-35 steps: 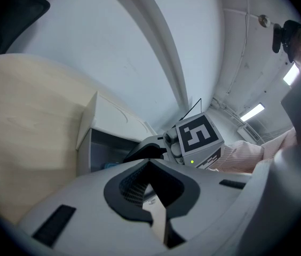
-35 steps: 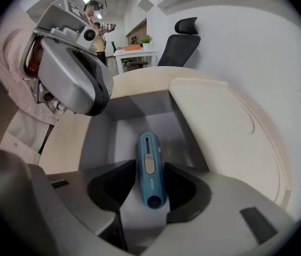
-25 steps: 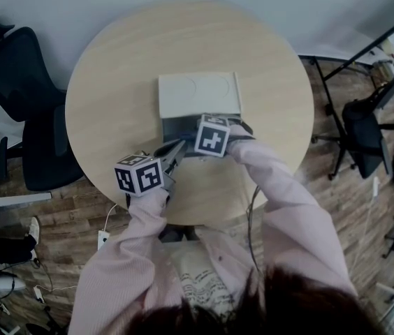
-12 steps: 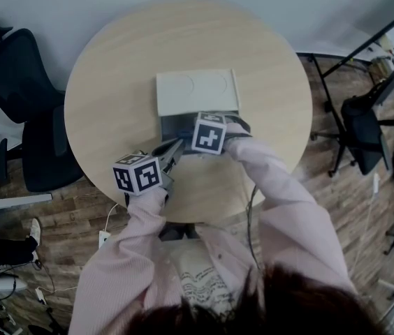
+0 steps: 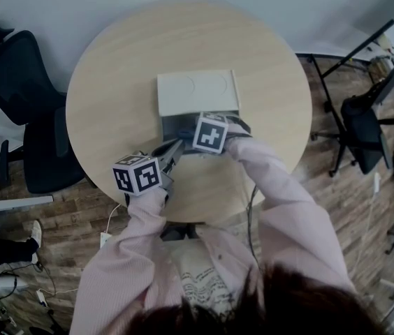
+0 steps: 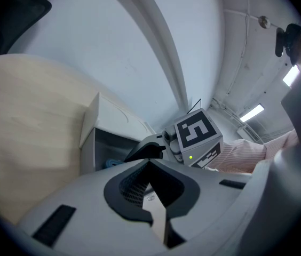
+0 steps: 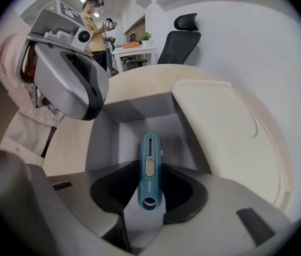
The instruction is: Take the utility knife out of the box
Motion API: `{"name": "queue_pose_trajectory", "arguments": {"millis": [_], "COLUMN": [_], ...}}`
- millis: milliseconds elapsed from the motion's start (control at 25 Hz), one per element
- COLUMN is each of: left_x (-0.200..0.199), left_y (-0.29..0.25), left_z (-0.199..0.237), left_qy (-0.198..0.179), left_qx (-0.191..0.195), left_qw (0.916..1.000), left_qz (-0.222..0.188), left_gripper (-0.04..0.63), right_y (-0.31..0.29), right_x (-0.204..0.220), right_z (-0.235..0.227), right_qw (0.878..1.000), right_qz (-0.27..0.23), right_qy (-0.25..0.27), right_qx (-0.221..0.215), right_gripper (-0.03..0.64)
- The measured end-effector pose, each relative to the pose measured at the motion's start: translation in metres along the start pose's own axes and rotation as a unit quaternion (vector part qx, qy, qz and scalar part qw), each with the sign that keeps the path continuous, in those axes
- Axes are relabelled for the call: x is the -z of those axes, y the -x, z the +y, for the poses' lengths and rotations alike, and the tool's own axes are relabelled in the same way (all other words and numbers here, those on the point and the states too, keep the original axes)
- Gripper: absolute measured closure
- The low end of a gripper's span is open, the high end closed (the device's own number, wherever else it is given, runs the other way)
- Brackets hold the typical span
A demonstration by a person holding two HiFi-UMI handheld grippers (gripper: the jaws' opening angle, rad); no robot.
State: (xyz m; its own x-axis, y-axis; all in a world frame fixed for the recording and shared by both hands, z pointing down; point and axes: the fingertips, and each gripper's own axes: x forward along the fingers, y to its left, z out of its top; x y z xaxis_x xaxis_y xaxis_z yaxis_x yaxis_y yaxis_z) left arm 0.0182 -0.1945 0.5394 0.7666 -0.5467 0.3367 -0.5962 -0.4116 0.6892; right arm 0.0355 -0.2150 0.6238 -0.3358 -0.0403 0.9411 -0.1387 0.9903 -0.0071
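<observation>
On the round wooden table (image 5: 113,82), the open grey box (image 7: 124,121) sits with its pale lid (image 5: 197,93) folded flat away from me. The blue utility knife (image 7: 149,156) lies lengthwise inside, its far end down on the box floor and its holed tail end toward me. My right gripper (image 7: 150,188) has just been closing, and the knife's rear half is pinched between the dark pads. I judge the knife light and stiff. Its plastic shell is smooth and narrow, so it is likely to swivel or slip if held by the tail alone. The better hold looks to be flat across both sides, behind the pale slider (image 7: 149,167), so the thumb catch isn't pushed. No blade shows at the far end. My right hand points steeply down into the box from the near side, marker cube uppermost. My left gripper (image 6: 150,169) hangs low and almost level just off the box's near-left corner. Its jaws are parted a little with nothing between them, only table showing through the slit.
</observation>
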Motion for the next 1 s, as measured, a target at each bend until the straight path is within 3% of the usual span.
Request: {"name": "queue_pose_trajectory", "arguments": {"millis": [400, 1000], "left_x": [-0.002, -0.01], "left_y": [0.005, 0.015], "left_z": [-0.006, -0.022], "left_qy": [-0.008, -0.031], "left_qx": [0.006, 0.017], "left_qw": [0.9999, 0.9993], "left_qz": [-0.003, -0.01], "left_gripper": [0.588, 0.588], "right_y": [0.015, 0.049], "right_x": [-0.003, -0.017], "right_z": [0.003, 0.003], "right_qw": [1.0, 0.995], "right_qz": [-0.012, -0.079], "right_qy": [-0.006, -0.054], "right_qx": [0.011, 0.037], "right_gripper": [0.477, 0.477]}}
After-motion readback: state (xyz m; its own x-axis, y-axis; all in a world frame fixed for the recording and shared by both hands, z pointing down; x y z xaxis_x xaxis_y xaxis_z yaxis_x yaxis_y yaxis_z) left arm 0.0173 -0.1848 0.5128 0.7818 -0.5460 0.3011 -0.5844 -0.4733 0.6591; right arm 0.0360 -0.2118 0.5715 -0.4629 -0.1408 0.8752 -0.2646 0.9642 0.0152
